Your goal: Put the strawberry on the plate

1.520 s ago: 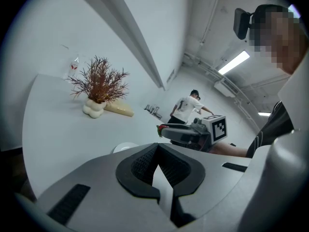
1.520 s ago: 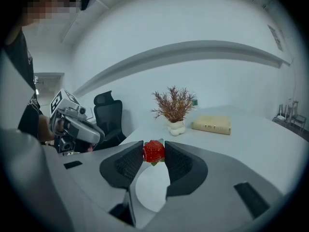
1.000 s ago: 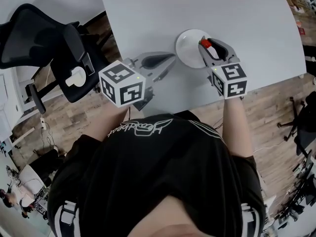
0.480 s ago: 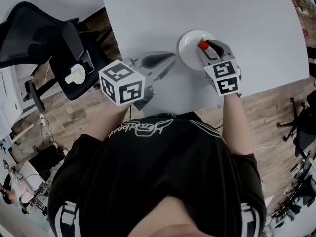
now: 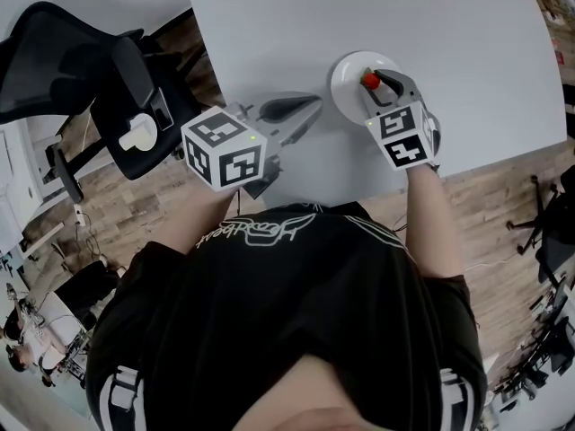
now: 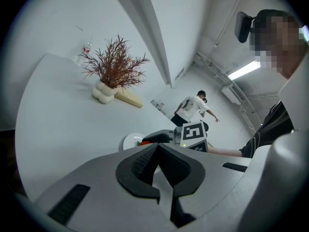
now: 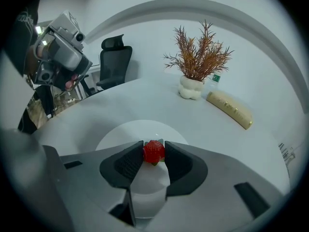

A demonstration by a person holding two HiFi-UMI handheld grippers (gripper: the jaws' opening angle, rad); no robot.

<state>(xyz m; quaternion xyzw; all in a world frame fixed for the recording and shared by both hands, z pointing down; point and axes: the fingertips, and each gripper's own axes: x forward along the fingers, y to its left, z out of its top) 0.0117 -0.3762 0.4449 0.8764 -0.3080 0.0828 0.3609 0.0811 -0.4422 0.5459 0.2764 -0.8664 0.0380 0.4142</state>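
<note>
A red strawberry (image 7: 153,152) is pinched between the pads of my right gripper (image 7: 154,151), which is shut on it just above the round white plate (image 7: 120,134). In the head view the strawberry (image 5: 369,81) shows over the plate (image 5: 349,68) at the tip of the right gripper (image 5: 372,85). My left gripper (image 5: 296,119) lies low over the table to the left of the plate, its jaws closed together with nothing between them. From the left gripper view its jaws (image 6: 155,154) meet, and the plate (image 6: 130,141) is ahead.
A dried-branch plant in a white vase (image 7: 192,87) and a tan cylinder (image 7: 229,109) stand at the far side of the white table (image 5: 269,34). A black office chair (image 5: 81,70) stands left of the table. People stand in the background (image 6: 191,107).
My right gripper has moved slightly toward the table's near edge with the strawberry and sits over the plate. The left gripper has stayed put.
</note>
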